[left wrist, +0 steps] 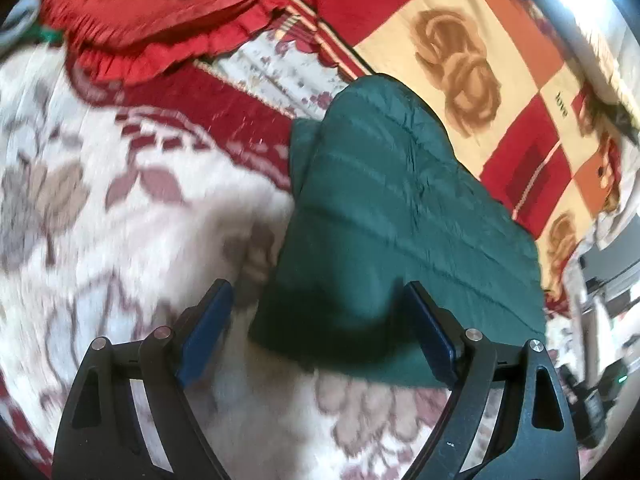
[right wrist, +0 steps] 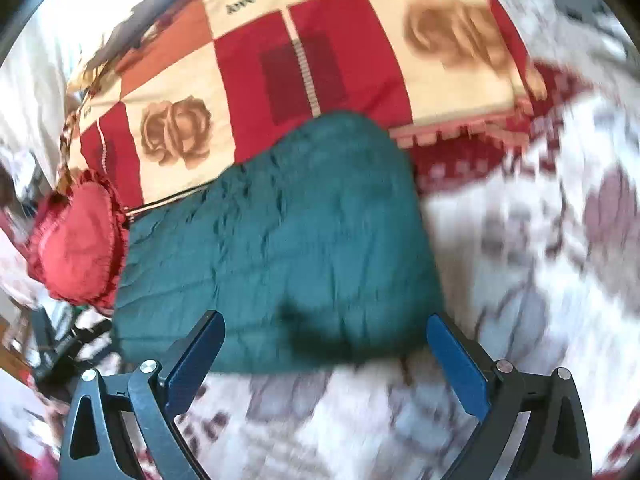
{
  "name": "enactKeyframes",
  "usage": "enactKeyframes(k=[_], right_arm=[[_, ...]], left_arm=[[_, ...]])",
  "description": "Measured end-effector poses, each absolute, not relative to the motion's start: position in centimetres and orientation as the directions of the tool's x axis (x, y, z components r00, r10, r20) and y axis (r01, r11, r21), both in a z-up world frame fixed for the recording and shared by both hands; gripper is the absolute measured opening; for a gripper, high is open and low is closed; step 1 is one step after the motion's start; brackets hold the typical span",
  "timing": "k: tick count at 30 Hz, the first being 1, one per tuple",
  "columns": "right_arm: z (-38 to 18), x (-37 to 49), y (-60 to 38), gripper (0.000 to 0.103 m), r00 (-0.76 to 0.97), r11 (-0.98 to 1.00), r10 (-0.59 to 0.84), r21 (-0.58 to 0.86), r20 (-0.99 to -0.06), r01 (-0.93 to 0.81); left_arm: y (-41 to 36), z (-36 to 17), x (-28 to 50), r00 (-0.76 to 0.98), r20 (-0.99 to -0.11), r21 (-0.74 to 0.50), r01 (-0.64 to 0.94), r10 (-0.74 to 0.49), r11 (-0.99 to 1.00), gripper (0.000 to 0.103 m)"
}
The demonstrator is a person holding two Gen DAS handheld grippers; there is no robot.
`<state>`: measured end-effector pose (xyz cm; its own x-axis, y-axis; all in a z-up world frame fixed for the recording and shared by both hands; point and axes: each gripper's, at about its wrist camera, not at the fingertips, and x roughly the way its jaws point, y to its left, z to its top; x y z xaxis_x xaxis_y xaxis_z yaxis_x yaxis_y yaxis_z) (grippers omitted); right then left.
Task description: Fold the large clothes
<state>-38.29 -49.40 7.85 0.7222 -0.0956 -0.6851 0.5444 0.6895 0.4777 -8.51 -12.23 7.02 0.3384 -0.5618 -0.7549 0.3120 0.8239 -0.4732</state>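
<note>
Black gripper (left wrist: 318, 312) frames; blue pads (left wrist: 208, 332); silver screws.

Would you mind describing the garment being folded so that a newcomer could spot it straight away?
Start from the white bedspread with its dusky floral print, which covers most of the bed. On it, below the red and cream patchwork blanket with brown roses, lies a dark green garment, folded into a thick block. It is the only plain green thing there; the frilled cushion beside it is red.

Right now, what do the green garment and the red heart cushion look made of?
Green garment: probably padded woven synthetic, matte; quilted stitch lines and fine crinkles show. Red heart cushion: seemingly a smooth satin-like fabric with a gathered ruffle edge; blur leaves the weave unclear.
</note>
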Motion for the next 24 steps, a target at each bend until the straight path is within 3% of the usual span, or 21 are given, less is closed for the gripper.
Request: enactKeyframes(k=[24], right_arm=[[3.4,-36.9,-49.3,0.103,0.809,0.537,0.007,0.685,-0.588,0.493]], left_arm=[[-12.5,4.2,-9.5,0.315,-0.717,-0.585,0.213,-0.622,0.783,0.090]])
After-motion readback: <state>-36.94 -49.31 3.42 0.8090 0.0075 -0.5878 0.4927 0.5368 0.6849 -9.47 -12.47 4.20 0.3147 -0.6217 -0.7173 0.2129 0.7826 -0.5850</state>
